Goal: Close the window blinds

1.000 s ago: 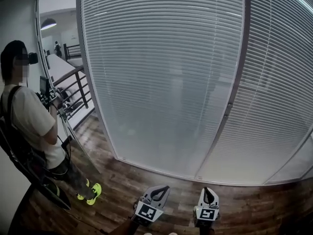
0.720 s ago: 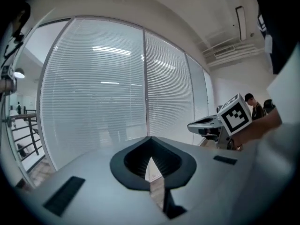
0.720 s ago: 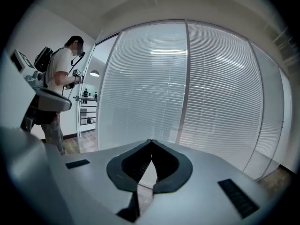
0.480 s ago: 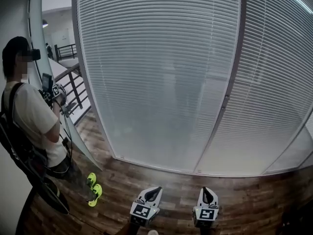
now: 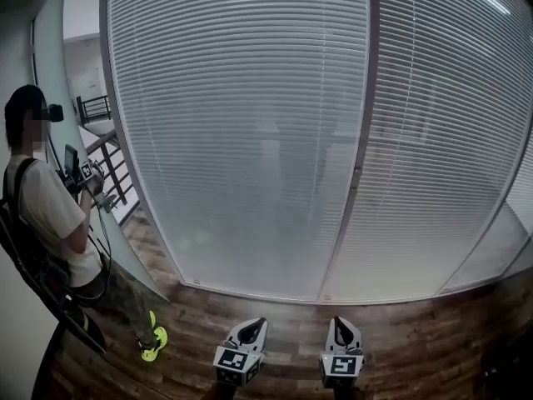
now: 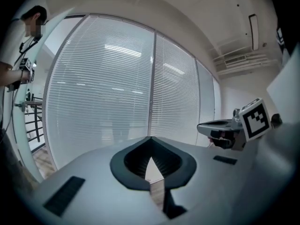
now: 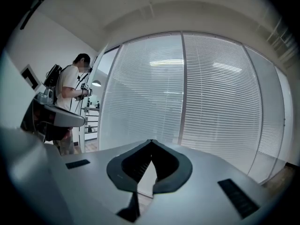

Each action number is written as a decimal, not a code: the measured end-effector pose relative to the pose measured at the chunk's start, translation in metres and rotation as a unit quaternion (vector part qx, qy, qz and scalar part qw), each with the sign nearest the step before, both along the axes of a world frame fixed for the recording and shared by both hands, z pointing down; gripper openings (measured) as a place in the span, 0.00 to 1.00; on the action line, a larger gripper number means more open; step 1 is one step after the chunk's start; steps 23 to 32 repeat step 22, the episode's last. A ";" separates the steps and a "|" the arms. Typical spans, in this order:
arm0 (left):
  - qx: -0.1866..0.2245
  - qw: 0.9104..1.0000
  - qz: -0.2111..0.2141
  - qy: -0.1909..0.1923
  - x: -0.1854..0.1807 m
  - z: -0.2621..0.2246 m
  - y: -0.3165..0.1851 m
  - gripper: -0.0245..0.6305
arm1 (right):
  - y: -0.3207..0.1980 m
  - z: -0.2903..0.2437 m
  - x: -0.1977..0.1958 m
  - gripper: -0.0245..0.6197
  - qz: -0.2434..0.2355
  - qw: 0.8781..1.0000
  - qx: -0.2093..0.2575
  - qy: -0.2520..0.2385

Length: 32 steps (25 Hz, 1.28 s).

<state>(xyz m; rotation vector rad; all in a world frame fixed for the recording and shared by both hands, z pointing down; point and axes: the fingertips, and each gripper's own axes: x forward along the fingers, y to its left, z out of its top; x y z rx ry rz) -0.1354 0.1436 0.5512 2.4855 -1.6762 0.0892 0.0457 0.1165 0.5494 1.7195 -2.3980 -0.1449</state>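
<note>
White slatted blinds (image 5: pixel 241 123) cover the tall glass panels ahead, and dim shapes show faintly through them. A grey mullion (image 5: pixel 354 182) splits them from a second blind panel (image 5: pixel 441 140). My left gripper (image 5: pixel 255 325) and right gripper (image 5: pixel 339 322) hover side by side low in the head view. They point at the blinds and stand well short of them. The left gripper (image 6: pixel 150 138) has its jaws meeting at the tip with nothing between them. The right gripper (image 7: pixel 151 140) is likewise shut and empty. No cord or wand shows in any view.
A person (image 5: pixel 50 215) with a backpack stands at the left, holding a device, beside a metal railing (image 5: pixel 108 190). Dark wooden floor (image 5: pixel 416 340) runs along the foot of the glass wall. A white wall (image 6: pixel 243 93) lies to the right of the blinds.
In the head view the blinds and mullion have slid left, and both grippers sit slightly lower and further left. Both stay shut.
</note>
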 end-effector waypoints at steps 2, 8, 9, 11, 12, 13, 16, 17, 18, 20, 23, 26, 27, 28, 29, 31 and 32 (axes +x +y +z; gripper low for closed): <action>0.001 1.000 0.002 -0.005 0.009 -0.001 -0.006 0.04 | -0.004 -0.002 0.003 0.04 -0.007 1.000 0.011 -0.007; -0.014 1.000 0.007 -0.018 0.009 -0.002 -0.024 0.04 | -0.020 -0.008 -0.008 0.04 -0.024 1.000 0.018 0.002; -0.012 1.000 0.009 -0.019 0.010 -0.001 -0.024 0.04 | -0.020 -0.008 -0.007 0.04 -0.026 0.999 0.018 0.007; -0.011 1.000 0.014 -0.017 0.014 0.000 -0.023 0.04 | -0.021 -0.008 -0.001 0.04 -0.025 1.000 0.015 0.010; -0.011 1.000 0.016 -0.016 0.017 0.001 -0.024 0.04 | -0.022 -0.009 0.002 0.04 -0.023 1.000 0.014 0.009; -0.010 1.000 0.020 -0.016 0.019 0.000 -0.025 0.04 | -0.023 -0.010 0.005 0.04 -0.021 1.000 0.014 0.007; -0.008 0.999 0.028 -0.020 0.024 -0.004 -0.027 0.04 | -0.024 -0.015 0.012 0.04 -0.016 1.000 0.016 0.001; -0.010 0.999 0.023 -0.020 0.025 -0.006 -0.026 0.04 | -0.023 -0.015 0.014 0.04 -0.017 1.000 0.015 0.000; -0.011 1.000 0.016 -0.020 0.026 -0.009 -0.025 0.04 | -0.021 -0.014 0.016 0.04 -0.021 1.000 0.013 -0.001; -0.012 1.000 0.009 -0.021 0.028 -0.012 -0.022 0.04 | -0.017 -0.008 0.018 0.04 -0.027 1.000 0.007 -0.001; -0.013 1.000 0.008 -0.022 0.033 -0.013 -0.018 0.04 | -0.012 -0.002 0.020 0.04 -0.031 1.000 -0.001 0.002; -0.013 1.000 0.008 -0.022 0.033 -0.013 -0.018 0.04 | -0.012 -0.002 0.020 0.04 -0.031 1.000 -0.001 0.002; -0.013 1.000 0.008 -0.022 0.033 -0.013 -0.018 0.04 | -0.012 -0.002 0.020 0.04 -0.031 1.000 -0.001 0.002; -0.013 1.000 0.008 -0.022 0.033 -0.013 -0.018 0.04 | -0.012 -0.002 0.020 0.04 -0.031 1.000 -0.001 0.002; -0.013 1.000 0.008 -0.022 0.033 -0.013 -0.018 0.04 | -0.012 -0.002 0.020 0.04 -0.031 1.000 -0.001 0.002; -0.013 1.000 0.008 -0.022 0.033 -0.013 -0.018 0.04 | -0.012 -0.002 0.020 0.04 -0.031 1.000 -0.001 0.002; -0.013 1.000 0.008 -0.022 0.033 -0.013 -0.018 0.04 | -0.012 -0.002 0.020 0.04 -0.031 1.000 -0.001 0.002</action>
